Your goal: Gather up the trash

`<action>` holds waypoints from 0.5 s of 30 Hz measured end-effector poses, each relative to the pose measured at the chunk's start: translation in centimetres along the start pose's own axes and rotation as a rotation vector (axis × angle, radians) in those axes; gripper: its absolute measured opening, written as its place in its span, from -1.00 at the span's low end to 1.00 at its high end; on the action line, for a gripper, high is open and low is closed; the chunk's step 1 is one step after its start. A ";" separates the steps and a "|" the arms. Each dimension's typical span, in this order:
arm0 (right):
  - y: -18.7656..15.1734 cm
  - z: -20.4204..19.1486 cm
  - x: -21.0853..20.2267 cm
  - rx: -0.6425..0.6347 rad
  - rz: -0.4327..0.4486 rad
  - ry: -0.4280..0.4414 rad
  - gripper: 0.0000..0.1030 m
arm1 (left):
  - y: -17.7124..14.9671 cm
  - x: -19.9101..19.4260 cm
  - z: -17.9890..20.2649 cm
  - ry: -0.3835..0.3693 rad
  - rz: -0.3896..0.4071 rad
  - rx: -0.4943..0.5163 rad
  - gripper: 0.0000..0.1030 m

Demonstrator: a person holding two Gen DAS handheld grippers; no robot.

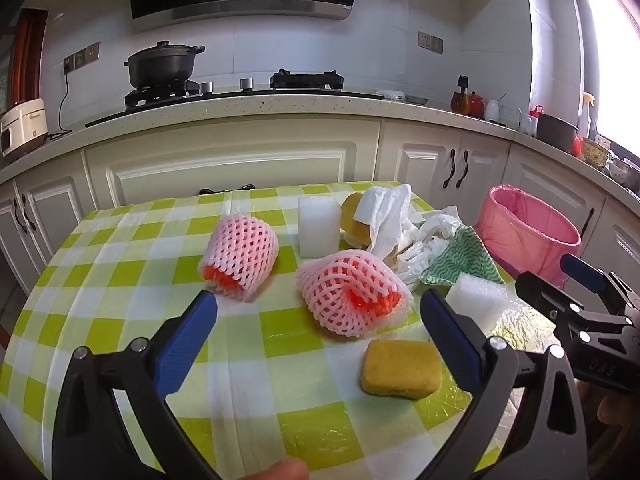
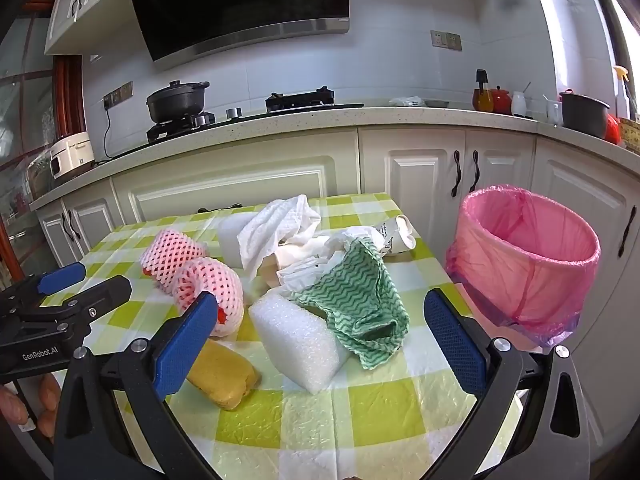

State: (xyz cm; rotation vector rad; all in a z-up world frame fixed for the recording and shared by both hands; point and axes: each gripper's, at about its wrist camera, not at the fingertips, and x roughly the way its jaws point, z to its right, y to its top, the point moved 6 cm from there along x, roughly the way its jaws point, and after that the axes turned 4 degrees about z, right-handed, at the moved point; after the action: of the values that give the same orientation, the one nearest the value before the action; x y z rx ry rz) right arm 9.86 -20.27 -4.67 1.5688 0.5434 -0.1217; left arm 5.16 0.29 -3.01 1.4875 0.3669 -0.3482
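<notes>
Trash lies on a green-checked table (image 1: 120,280): two pink foam fruit nets (image 1: 240,258) (image 1: 354,296), white foam blocks (image 1: 318,226) (image 2: 300,340), yellow sponges (image 1: 400,368) (image 2: 224,376), crumpled white paper (image 2: 280,232) and a green wavy cloth (image 2: 360,304). A pink-lined bin (image 2: 524,256) stands beside the table's right edge. My left gripper (image 1: 318,312) is open above the near net. My right gripper (image 2: 320,316) is open above the near foam block and cloth. Both are empty.
Kitchen cabinets and a counter (image 1: 280,108) run behind the table, with a stove, a black pot (image 1: 162,66), a rice cooker (image 1: 22,128) and jars. The right gripper shows at the right edge of the left wrist view (image 1: 580,300).
</notes>
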 end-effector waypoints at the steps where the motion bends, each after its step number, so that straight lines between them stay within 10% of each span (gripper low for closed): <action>1: 0.0 0.0 0.0 -0.007 0.000 -0.003 0.87 | 0.0 0.0 -0.1 -0.001 0.000 -0.002 0.91; 15: 0.1 0.1 0.0 -0.004 0.003 0.000 0.87 | 0.1 0.0 -0.2 0.006 -0.003 0.009 0.91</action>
State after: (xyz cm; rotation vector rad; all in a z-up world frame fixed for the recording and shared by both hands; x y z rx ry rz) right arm 9.89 -20.36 -4.57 1.5658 0.5405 -0.1183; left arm 5.16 0.54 -2.92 1.4971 0.3732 -0.3483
